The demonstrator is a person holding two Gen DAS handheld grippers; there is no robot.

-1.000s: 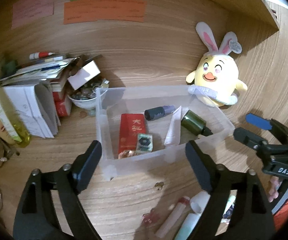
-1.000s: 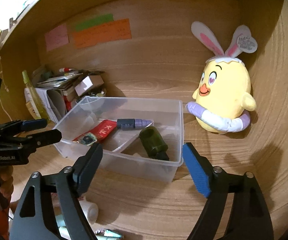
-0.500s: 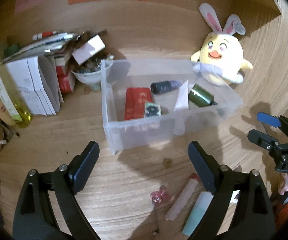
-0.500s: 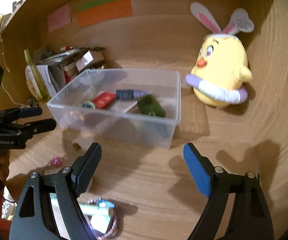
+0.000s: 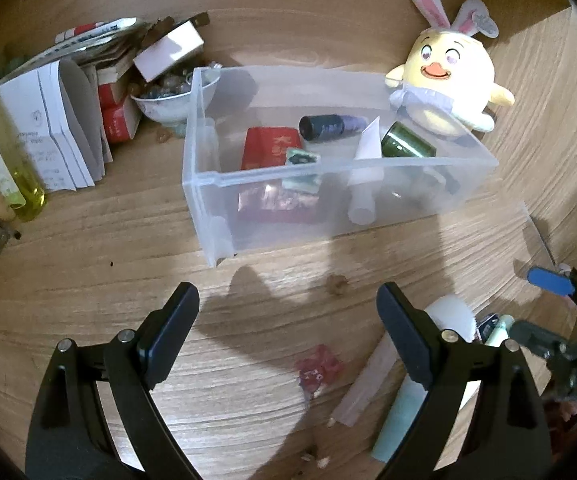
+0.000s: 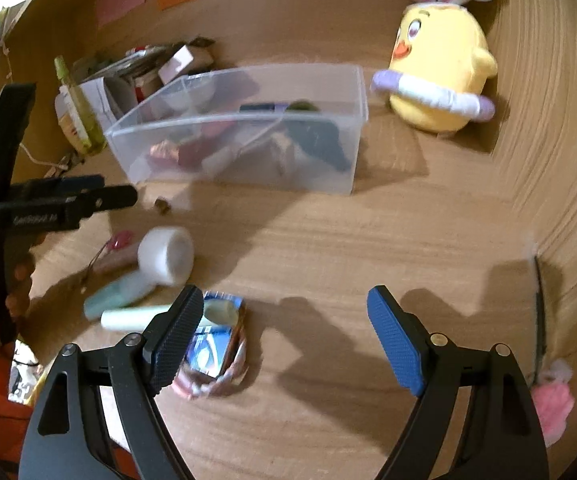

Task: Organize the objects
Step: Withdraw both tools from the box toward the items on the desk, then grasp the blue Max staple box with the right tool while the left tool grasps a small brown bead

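The clear plastic bin [image 5: 208, 178] stood on a wood-grain desktop [image 5: 88, 272] closed in by matching wooden walls, and it served as the anchor for everything else. Inside the bin lay a flat red packet [image 5: 270, 147], a dark cylindrical bottle with a pale purple end [image 5: 330, 127], a white tube [image 5: 366, 168], a glossy green bottle [image 5: 406, 146] and a small square packet [image 5: 302, 157]. Behind the bin's right corner sat a soft yellow chick plush with rabbit ears [image 5: 446, 84]; behind its left corner stood a white bowl of small trinkets [image 5: 166, 94], a leaning stack of papers and boxes [image 5: 60, 120] and a tall yellow-liquid bottle [image 5: 6, 160]. In front of the bin, loose on the desktop, lay a roll of white tape [image 6: 166, 254], a pale green tube [image 6: 118, 294], a cream tube [image 6: 136, 319], a small pink translucent piece [image 5: 318, 368] and a shiny blue-printed packet ringed by a beaded bracelet [image 6: 214, 350]. The left gripper [image 5: 288, 328] hovered in front of the bin with its smooth black jaws spread wide and holding nothing, the pink piece just below the gap. The right gripper [image 6: 284, 334] also gaped wide and empty, its textured blue pads [image 6: 394, 346] well in front of the bin, the left pad overlapping the blue-printed packet in view.
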